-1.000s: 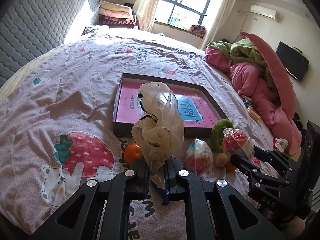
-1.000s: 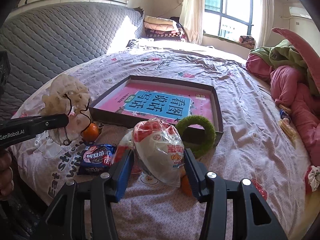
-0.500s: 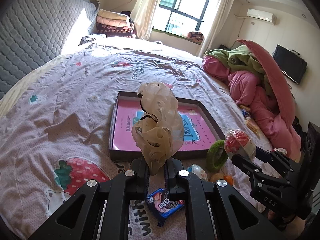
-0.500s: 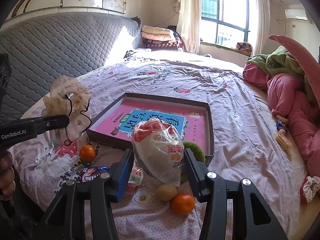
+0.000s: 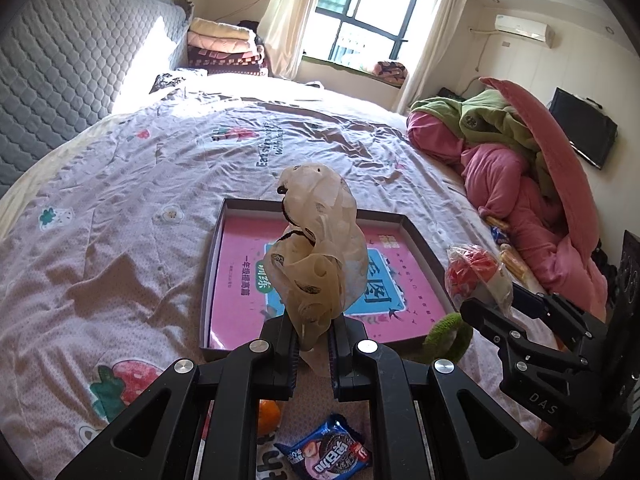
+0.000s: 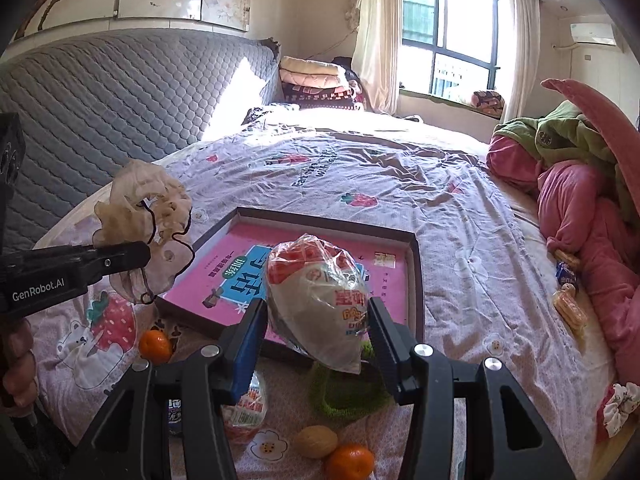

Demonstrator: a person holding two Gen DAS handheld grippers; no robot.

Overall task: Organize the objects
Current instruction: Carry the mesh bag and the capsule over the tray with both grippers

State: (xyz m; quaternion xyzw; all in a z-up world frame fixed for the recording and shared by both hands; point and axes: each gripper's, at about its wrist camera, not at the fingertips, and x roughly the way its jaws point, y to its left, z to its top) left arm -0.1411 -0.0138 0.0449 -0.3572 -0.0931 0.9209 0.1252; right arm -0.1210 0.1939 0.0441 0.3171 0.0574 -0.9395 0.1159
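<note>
A: Scrunchie [image 5: 318, 256], beige and sheer with a dark edge, stands up out of the left gripper [image 5: 313, 350] in the left wrist view; the fingers are pinched tight on its lower end.

B: What lies past it?

A: A shallow dark box [image 5: 216, 276] with a pink printed bottom, on the bed [image 5: 120, 208]. A green ring [image 5: 448, 338] touches the box's near right corner. Near the camera lie an orange [image 5: 267, 416] and a blue cookie packet [image 5: 324, 454]. At right, the right gripper [image 5: 494, 302] carries a plastic-wrapped snack bag [image 5: 476, 272].

B: And the right wrist view?

A: The right gripper [image 6: 316, 320] has its fingers about half apart, pressed on both sides of the red-and-white snack bag [image 6: 316, 300], held above the box's [image 6: 416, 280] near edge. The green ring [image 6: 344, 394] sits on the bed below it. Nearer lie a walnut [image 6: 316, 442], an orange [image 6: 350, 462] and another wrapped snack [image 6: 246, 412].

B: The left side?

A: The left gripper [image 6: 132, 258] reaches in, clamping the scrunchie [image 6: 148, 232] above the bed, with a second orange [image 6: 155, 346] beneath. A hand [image 6: 18, 372] grips its handle.
</note>
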